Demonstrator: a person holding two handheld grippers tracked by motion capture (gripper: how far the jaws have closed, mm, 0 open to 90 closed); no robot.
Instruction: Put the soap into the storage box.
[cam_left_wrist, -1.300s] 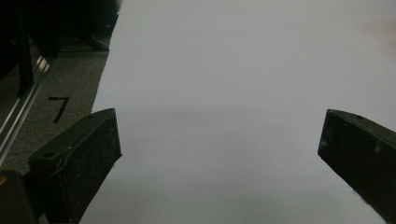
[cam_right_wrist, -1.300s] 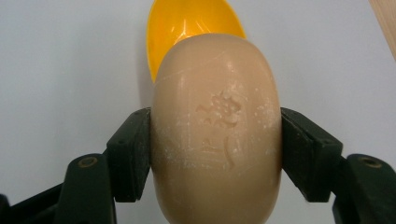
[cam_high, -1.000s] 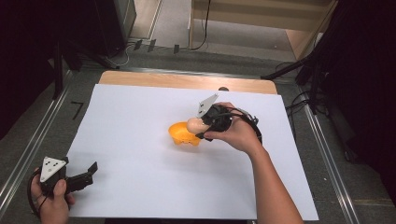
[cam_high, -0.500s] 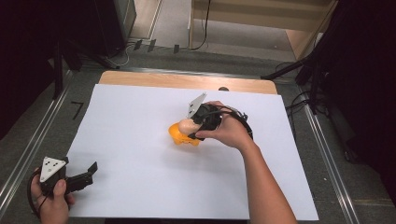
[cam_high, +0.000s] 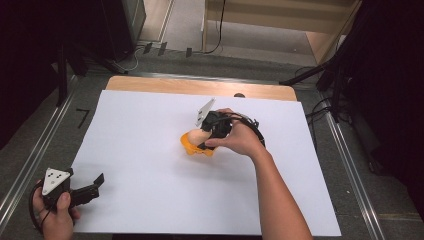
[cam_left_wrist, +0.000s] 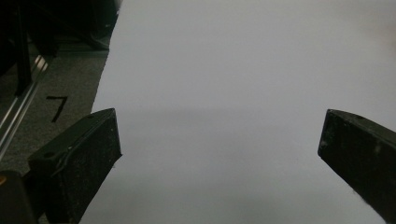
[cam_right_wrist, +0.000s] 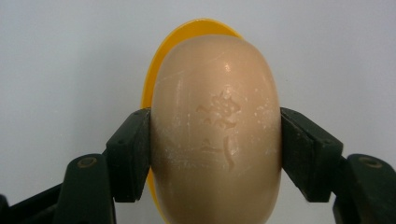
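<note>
Item: oval tan soap bar (cam_right_wrist: 217, 126), stamped face up, long axis running away from the right tongs (cam_right_wrist: 215, 154), which clamp it across its narrow width. Position: directly over the orange dish (cam_high: 192, 146), mid-surface, on the white sheet (cam_high: 150, 150) (dish rim peeks out behind the bar). Left tongs (cam_high: 92, 186): spread wide, holding nothing, near corner, well apart. Nearer hand: right.
</note>
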